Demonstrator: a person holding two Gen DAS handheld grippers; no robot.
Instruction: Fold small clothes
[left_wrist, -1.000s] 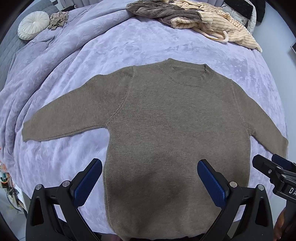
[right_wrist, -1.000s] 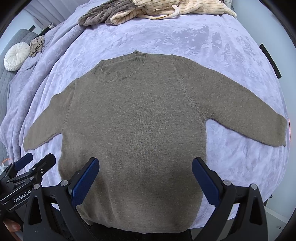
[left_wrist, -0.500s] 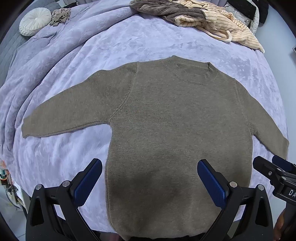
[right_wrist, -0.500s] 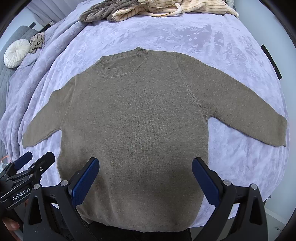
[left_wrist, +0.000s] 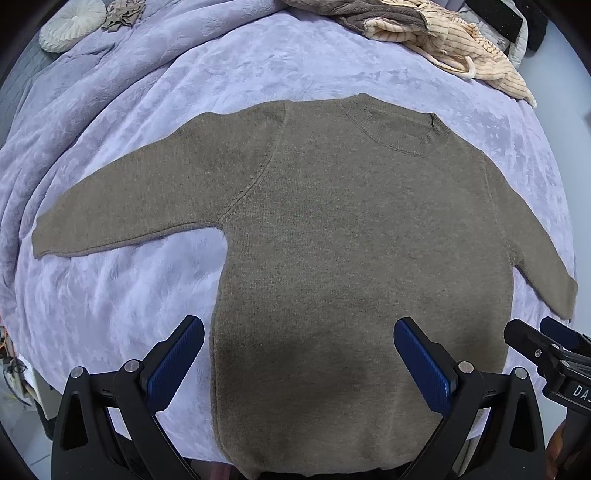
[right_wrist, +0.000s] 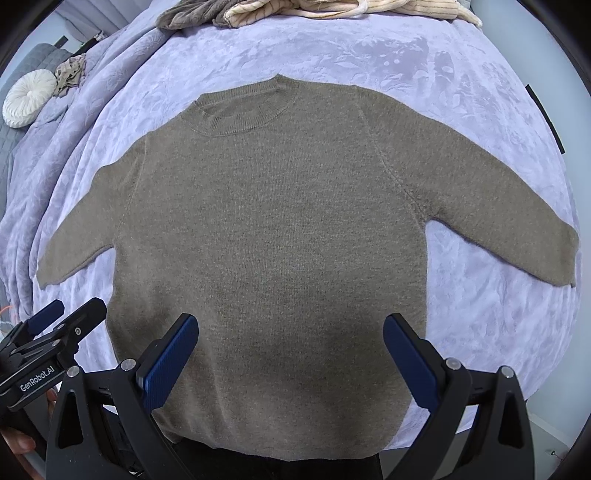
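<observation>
A small olive-brown knit sweater (left_wrist: 351, 240) (right_wrist: 269, 221) lies flat and face up on a lilac bed cover, both sleeves spread out to the sides, neck pointing away. My left gripper (left_wrist: 299, 354) hovers open above the sweater's lower left part, blue pads wide apart with nothing between them. Over the lower middle of the sweater my right gripper (right_wrist: 290, 350) is open too. Each gripper shows at the edge of the other's view: the right one (left_wrist: 546, 343) and the left one (right_wrist: 62, 321). The hem is partly hidden behind the gripper bodies.
A pile of cream ribbed and grey-brown clothes (left_wrist: 424, 26) (right_wrist: 295, 11) lies at the far edge of the lilac bed cover (left_wrist: 221, 74). A round white cushion (right_wrist: 29, 98) and a crumpled beige item (right_wrist: 70, 72) sit far left. The bed's near edge drops off below the hem.
Both cameras have moved slightly forward and down toward the sweater, which fills more of each view. The sweater itself has not moved; both grippers stayed open.
</observation>
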